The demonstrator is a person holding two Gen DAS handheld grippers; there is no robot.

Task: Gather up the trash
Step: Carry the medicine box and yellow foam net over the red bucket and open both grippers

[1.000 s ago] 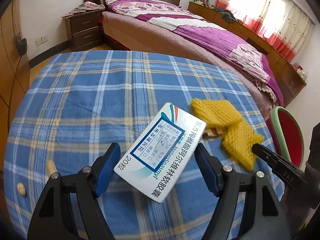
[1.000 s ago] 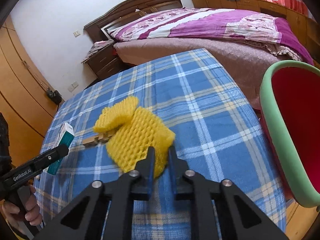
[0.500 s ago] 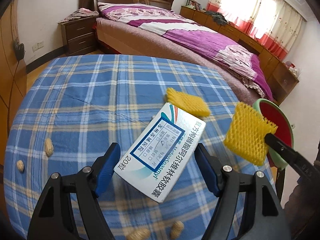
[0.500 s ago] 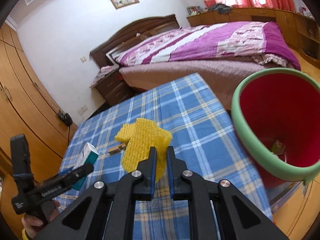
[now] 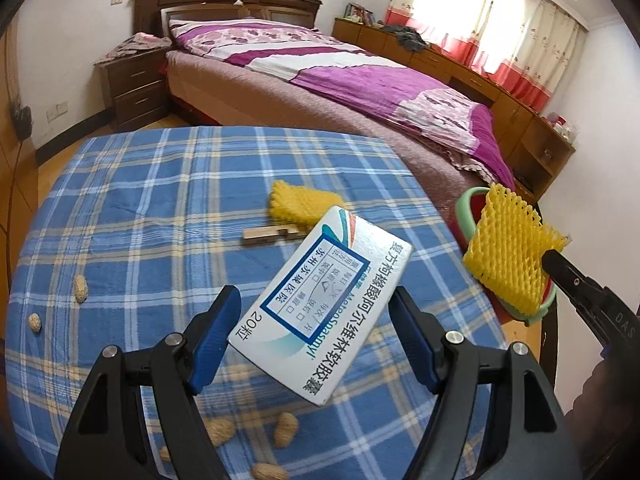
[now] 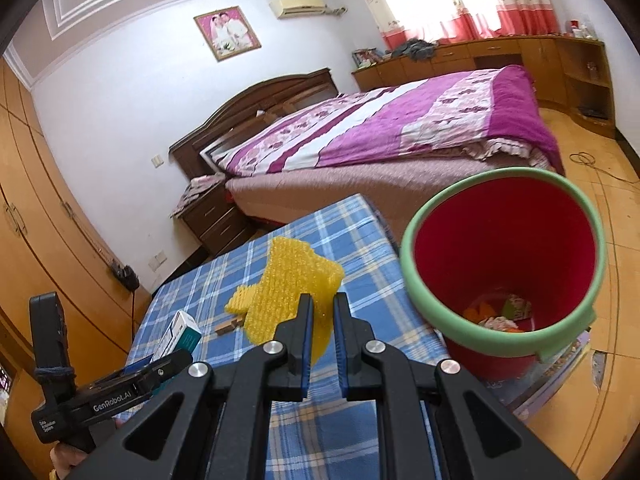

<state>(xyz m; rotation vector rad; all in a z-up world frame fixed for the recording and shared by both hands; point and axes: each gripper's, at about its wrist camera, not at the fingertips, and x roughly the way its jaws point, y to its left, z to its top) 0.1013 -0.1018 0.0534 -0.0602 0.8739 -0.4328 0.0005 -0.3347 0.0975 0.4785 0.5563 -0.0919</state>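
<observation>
Left wrist view: only this one shows the peanuts — two in-shell peanuts [image 5: 79, 288] out at 9 o'clock on the blue plaid tablecloth [image 5: 140, 200], and a few more down at 6 o'clock under the gripper. You also get the printed face of the medicine box [image 5: 320, 304] here, white with a blue-framed label and "20" on it.
Right wrist view: only this one looks down into the red bin with the green rim [image 6: 408, 264], sitting off the table edge at about 3 o'clock. Some scraps at the bottom, orange and pale bits, can't make out what. The framed photo and air conditioner on the wall are only in this view too.
Seen in both: second yellow foam net [image 5: 300, 204] lying on the cloth, with a wooden clothespin [image 5: 272, 235] just beside it, around 12 o'clock from the box.
Left gripper [image 5: 316, 320]: jaws wide apart but clamped on the medicine box, blue pads pressing its two long edges, box tilted and up off the cloth.
Right gripper [image 6: 320, 312]: jaws pinched almost together on a yellow foam fruit net [image 6: 288, 292], which sticks up past the fingertips.
Where that net is: in the air, clear of the table, near the bin rim; from the left wrist it shows at 3 o'clock, right in front of the bin.
</observation>
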